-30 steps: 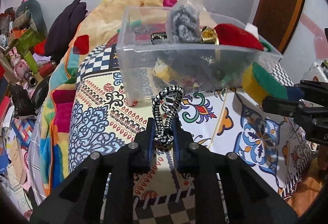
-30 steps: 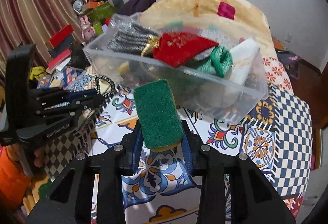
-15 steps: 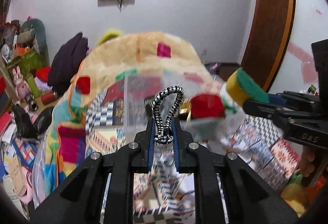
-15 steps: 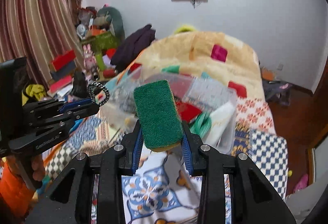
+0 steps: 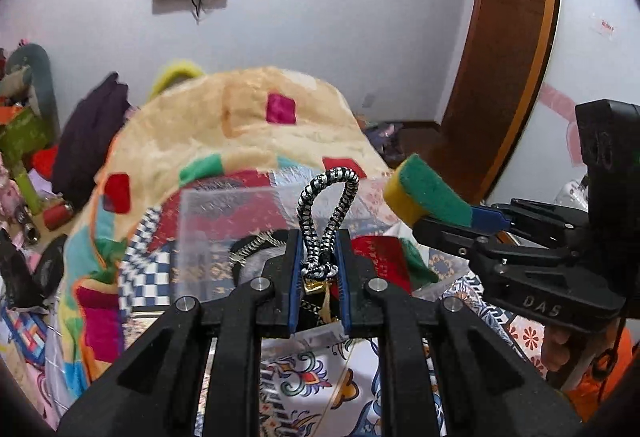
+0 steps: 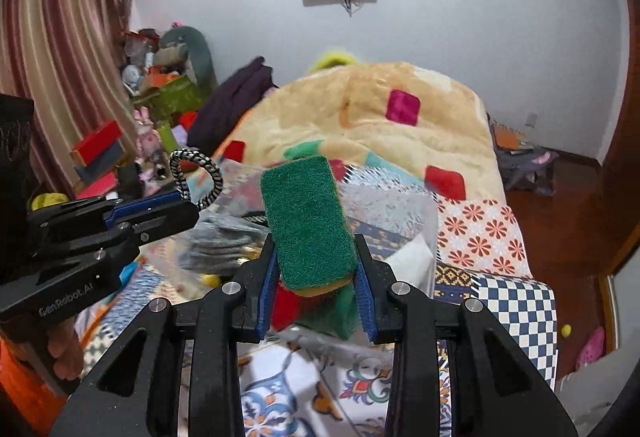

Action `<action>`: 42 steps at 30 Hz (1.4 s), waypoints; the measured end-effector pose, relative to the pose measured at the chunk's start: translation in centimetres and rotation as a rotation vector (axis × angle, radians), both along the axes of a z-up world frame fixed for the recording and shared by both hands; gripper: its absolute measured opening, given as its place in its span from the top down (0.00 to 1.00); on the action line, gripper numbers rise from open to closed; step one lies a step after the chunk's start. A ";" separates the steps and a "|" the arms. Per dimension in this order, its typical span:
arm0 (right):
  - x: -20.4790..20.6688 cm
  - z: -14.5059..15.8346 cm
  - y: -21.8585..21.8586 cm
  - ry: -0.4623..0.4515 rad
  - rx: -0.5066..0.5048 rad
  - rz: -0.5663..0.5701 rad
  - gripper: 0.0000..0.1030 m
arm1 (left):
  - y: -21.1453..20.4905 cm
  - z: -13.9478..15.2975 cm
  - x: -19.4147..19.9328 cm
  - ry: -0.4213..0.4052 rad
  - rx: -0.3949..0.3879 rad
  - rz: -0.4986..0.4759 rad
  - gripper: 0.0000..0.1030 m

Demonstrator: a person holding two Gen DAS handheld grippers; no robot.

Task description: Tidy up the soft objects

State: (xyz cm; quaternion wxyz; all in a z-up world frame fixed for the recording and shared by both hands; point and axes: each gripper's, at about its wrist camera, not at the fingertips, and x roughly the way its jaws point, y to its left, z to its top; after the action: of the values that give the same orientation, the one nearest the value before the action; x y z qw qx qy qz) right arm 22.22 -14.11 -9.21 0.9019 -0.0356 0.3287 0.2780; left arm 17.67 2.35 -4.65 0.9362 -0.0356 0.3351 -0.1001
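Bed: A patterned spread [image 6: 496, 237] covers the near end, and a plush cream blanket [image 5: 248, 121] with coloured squares is heaped behind; the whole sorting job takes place on this soft surface.

Bin: A clear plastic bin [image 5: 224, 233] sits on the spread in front of the blanket, blurred in both views. It already holds a grey knit piece [image 6: 224, 237], a red cloth [image 5: 378, 253] and something green, which suggests it is the collecting point for the soft items.

Right gripper: The right gripper [image 6: 316, 277] has its jaws pressed against the long sides of a sponge [image 6: 306, 225], green scouring face toward the camera and yellow foam below. It is held upright and clear of the bin's rim, probably so it can go in from above without snagging the contents.

Left gripper: The left gripper [image 5: 319, 257] pinches the knotted end of a black-and-white cord loop [image 5: 326, 213] between its blue pads, the loop standing up free. Gripping at the knot looks like the firmest hold on so thin an item.

Positions: Both tools hang side by side above the bin, each visible in the other's view, near one another but apart.

Stage: Both items are lifted and neither is in the bin yet; letting go over it appears to be the step in hand.

Risk: The light cord could catch on a pad when freed.
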 end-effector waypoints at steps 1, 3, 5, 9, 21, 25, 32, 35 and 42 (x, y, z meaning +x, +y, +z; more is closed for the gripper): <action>0.3 -0.4 0.0 0.009 -0.007 -0.005 0.70 | -0.2 -0.5 0.4 0.016 0.000 -0.003 0.85; 0.6 -1.2 0.2 0.029 -0.025 -0.012 0.70 | -0.7 -1.7 1.3 0.049 0.007 -0.005 0.85; 0.9 -2.0 0.3 0.047 -0.044 -0.015 0.69 | -1.1 -2.6 1.9 0.072 0.016 -0.006 0.85; 0.9 -2.6 0.6 0.046 -0.075 -0.013 0.68 | -1.6 -3.7 2.2 0.093 0.048 0.000 0.85; -0.6 0.0 -0.4 0.006 -0.046 -0.008 0.52 | -0.5 -0.4 -0.7 -0.003 0.024 0.028 0.59; -2.2 2.2 -1.5 -0.045 -0.007 -0.010 0.52 | -0.2 2.6 -3.4 -0.099 0.024 0.051 0.55; -6.1 6.6 -3.4 -0.162 0.068 -0.022 0.49 | -0.2 6.8 -8.2 -0.252 0.035 0.097 0.40; -8.1 8.2 -4.3 -0.212 0.110 -0.029 0.45 | -0.1 8.2 -10.4 -0.312 0.032 0.115 0.35; -11.8 10.3 -5.1 -0.313 0.152 -0.030 0.17 | 0.2 10.1 -13.7 -0.392 0.019 0.146 0.14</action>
State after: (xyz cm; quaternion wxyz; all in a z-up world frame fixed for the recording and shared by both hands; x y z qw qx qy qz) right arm 10.46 -19.23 1.10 0.9463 -0.0052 0.1626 0.2794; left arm 3.96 2.53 5.45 0.9885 -0.0309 0.1442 -0.0338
